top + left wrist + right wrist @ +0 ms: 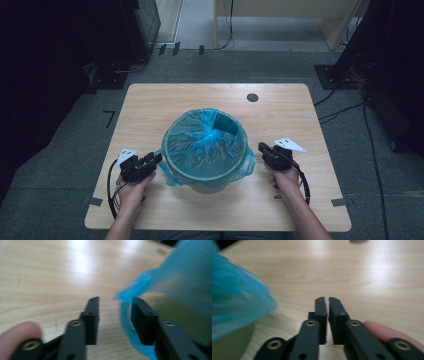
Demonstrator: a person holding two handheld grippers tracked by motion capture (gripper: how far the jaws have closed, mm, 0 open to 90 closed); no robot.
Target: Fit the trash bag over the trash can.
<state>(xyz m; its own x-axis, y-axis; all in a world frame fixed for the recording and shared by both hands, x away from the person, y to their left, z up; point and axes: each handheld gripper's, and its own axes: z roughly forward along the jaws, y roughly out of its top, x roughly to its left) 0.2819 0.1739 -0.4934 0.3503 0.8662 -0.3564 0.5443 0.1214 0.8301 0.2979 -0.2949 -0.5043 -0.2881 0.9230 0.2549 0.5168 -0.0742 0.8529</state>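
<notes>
Jaws of the left gripper (113, 312) stand parted around the hanging edge of the blue bag (205, 142), not pinching it, just left of the bin (212, 186), while the right gripper (328, 301), barely open and empty, sits farther off.

A "7" mark on the floor (109, 118)

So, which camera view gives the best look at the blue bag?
The high view: it shows the whole blue bag lining the bin, folded over its rim. The left gripper view shows a blurred hanging edge between its jaws, the right gripper view only a blurred blue patch at its left.
</notes>
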